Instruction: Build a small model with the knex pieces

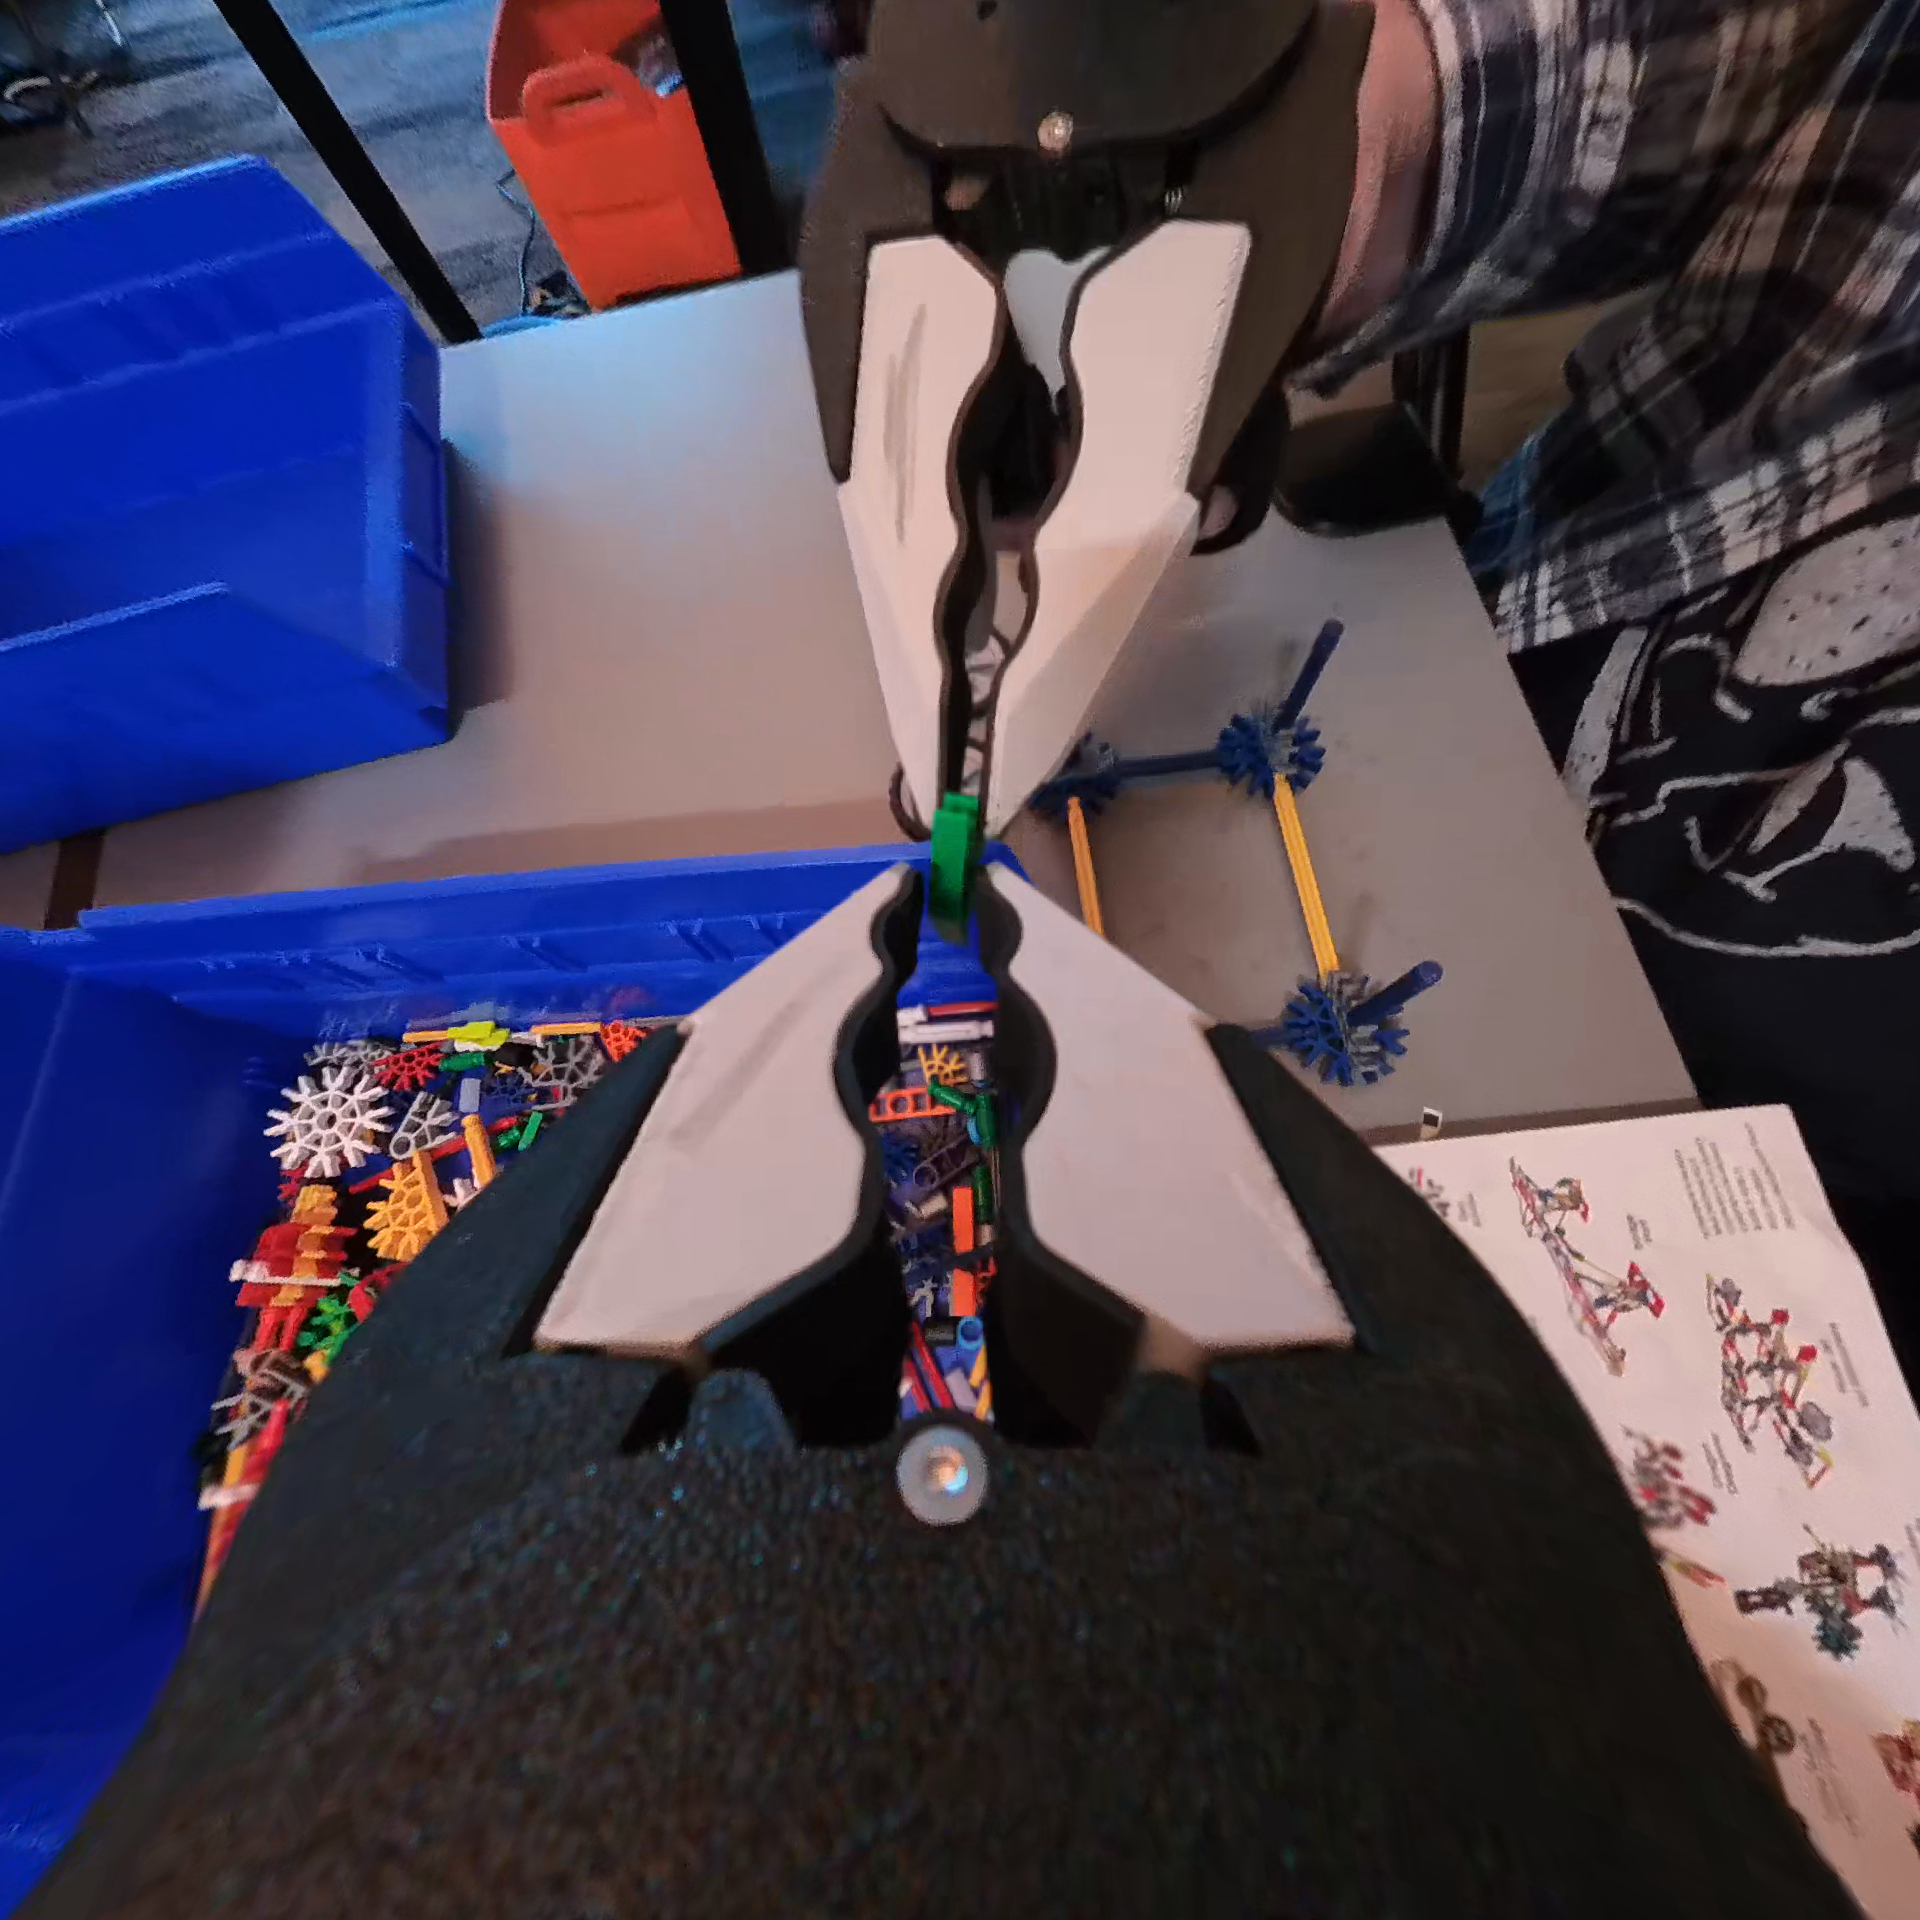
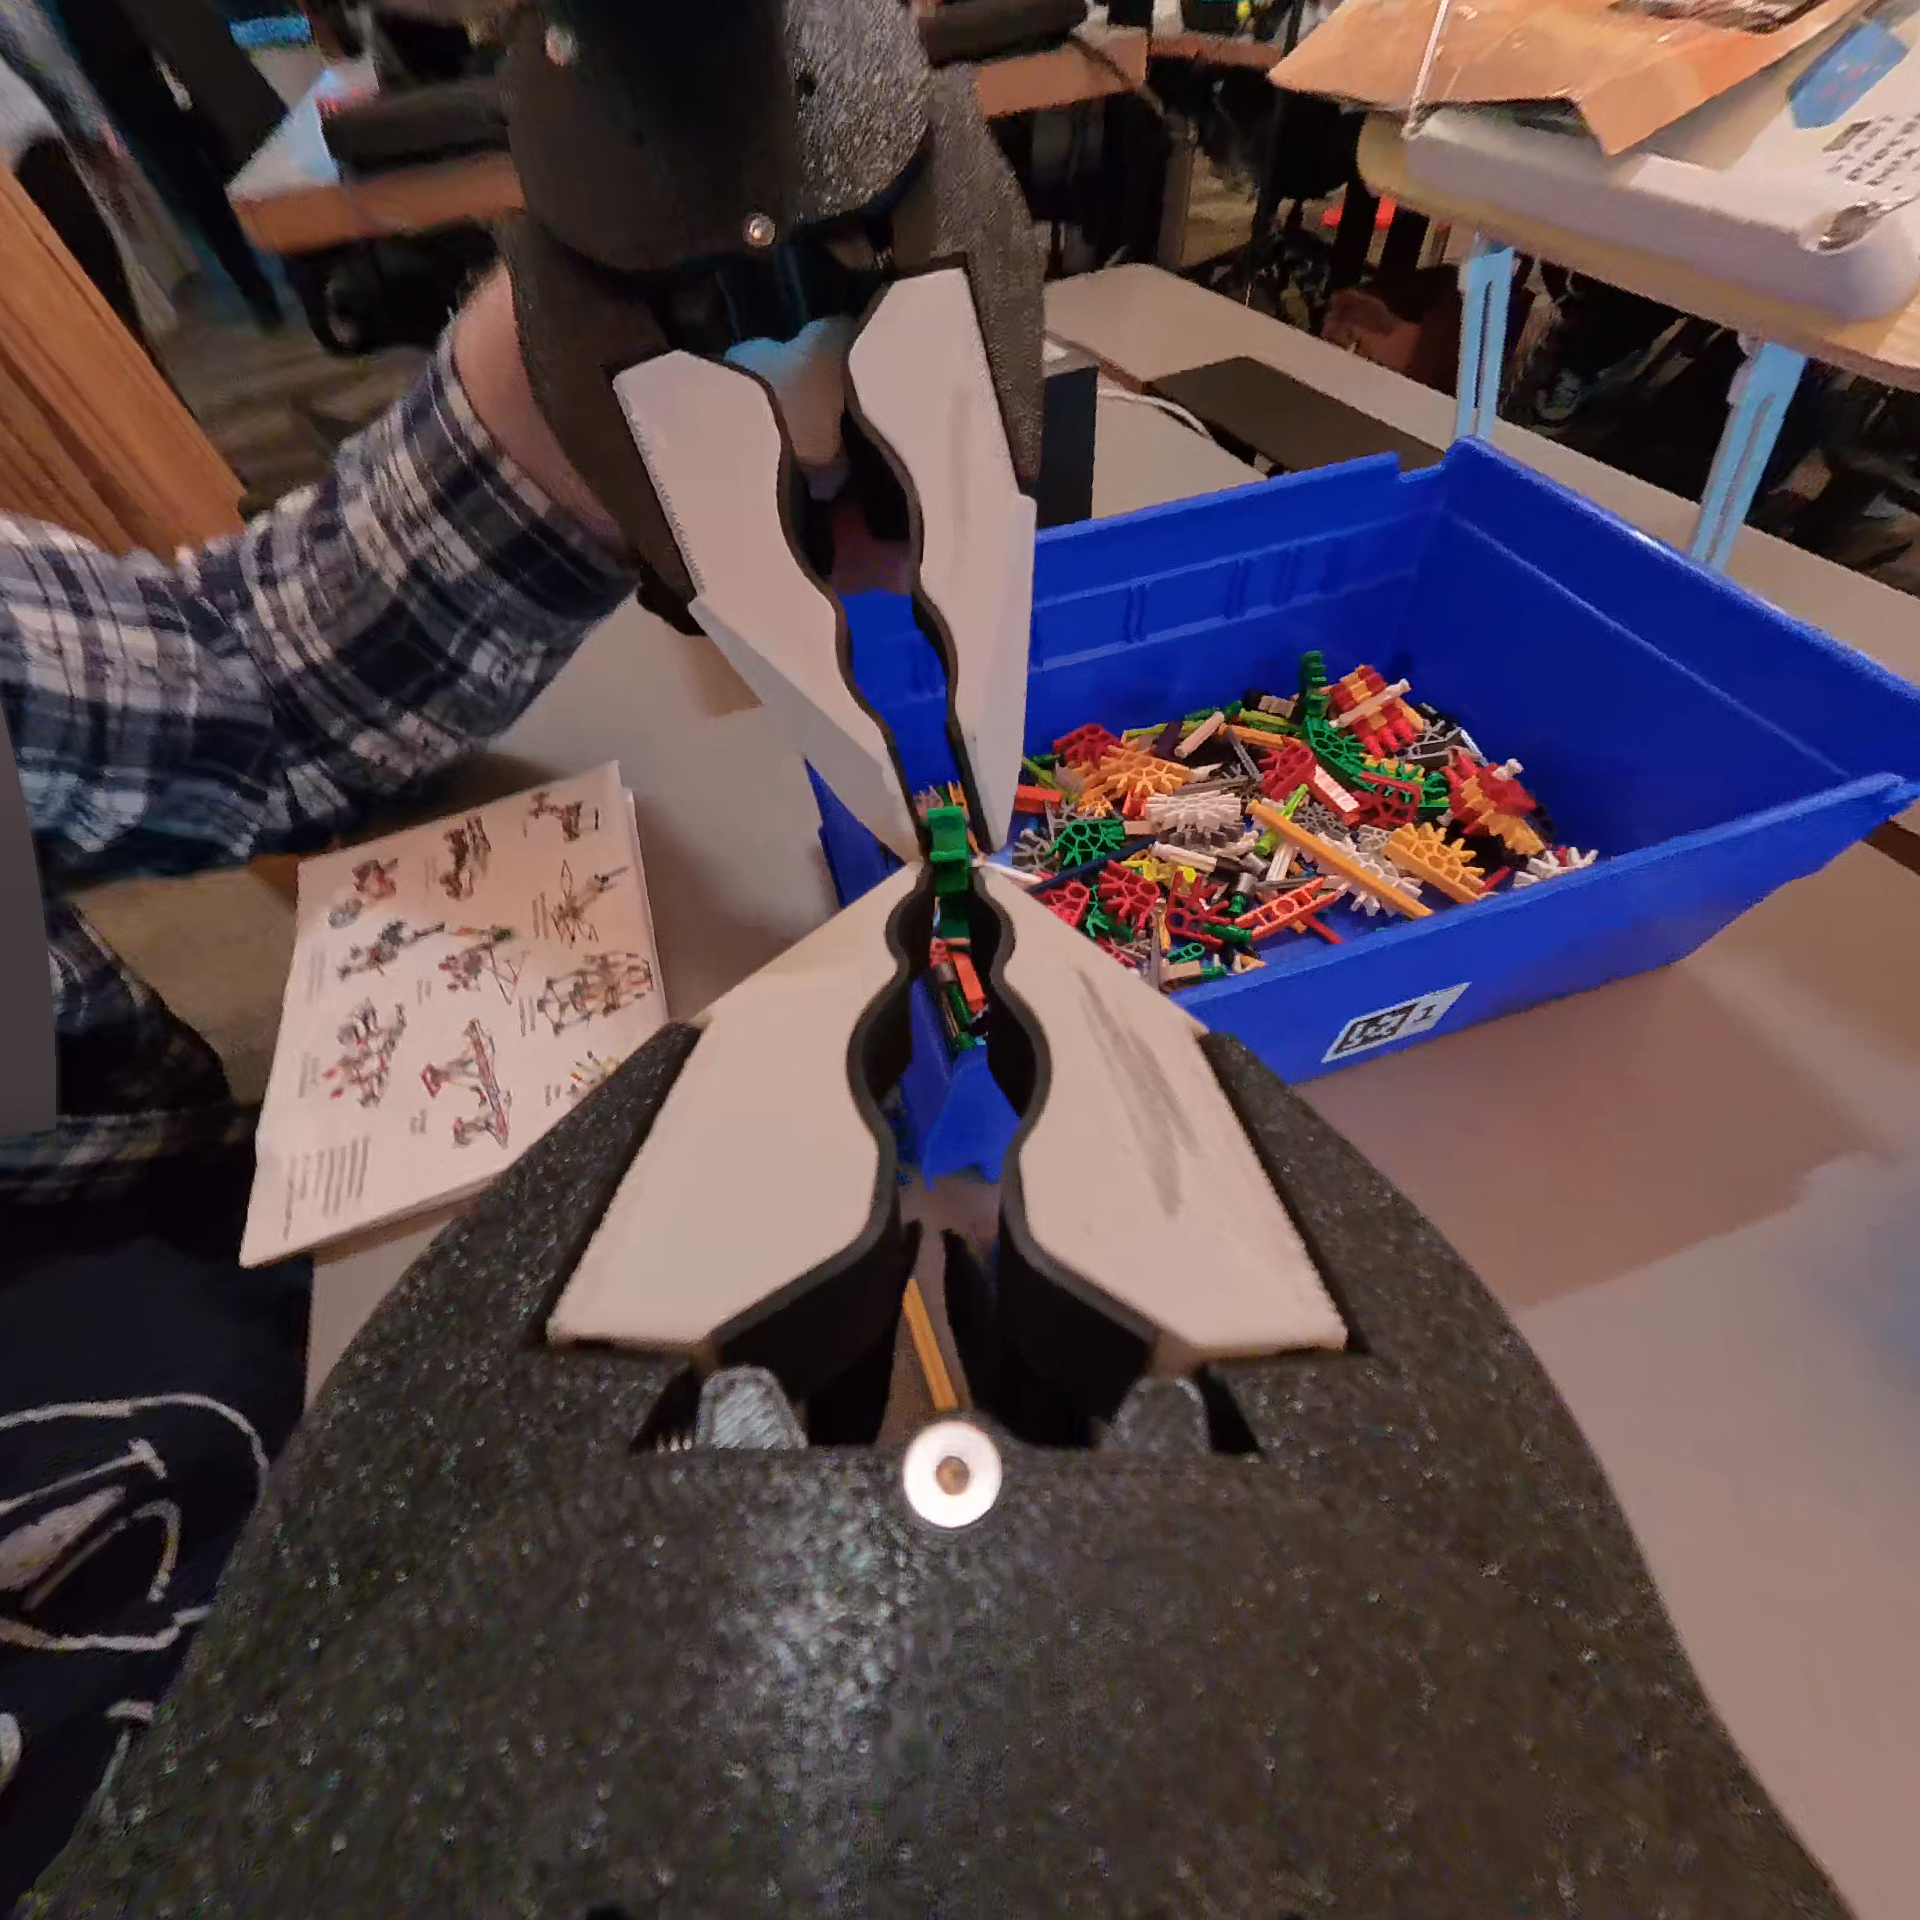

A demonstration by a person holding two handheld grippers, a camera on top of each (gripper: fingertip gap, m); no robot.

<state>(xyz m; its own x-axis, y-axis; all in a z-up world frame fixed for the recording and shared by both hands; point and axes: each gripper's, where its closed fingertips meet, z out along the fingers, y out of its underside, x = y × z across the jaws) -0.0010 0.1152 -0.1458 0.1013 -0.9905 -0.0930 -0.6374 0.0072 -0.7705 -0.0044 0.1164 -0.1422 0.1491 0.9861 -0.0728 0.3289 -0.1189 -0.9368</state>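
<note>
Both hand-held grippers, left (image 1: 948,883) and right (image 2: 951,883), pinch one green piece (image 1: 954,868) tip-to-tip above the blue bin (image 2: 1621,623), nearly closed, apparently steadying it from both ends.

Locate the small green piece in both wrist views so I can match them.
Left wrist view: green piece just above centre, pinched between both claws' tips, over the blue bin's far rim.
Right wrist view: green piece just above centre, again between both tips, at the bin's left end.
Shared landmark: the instruction sheet.
</note>
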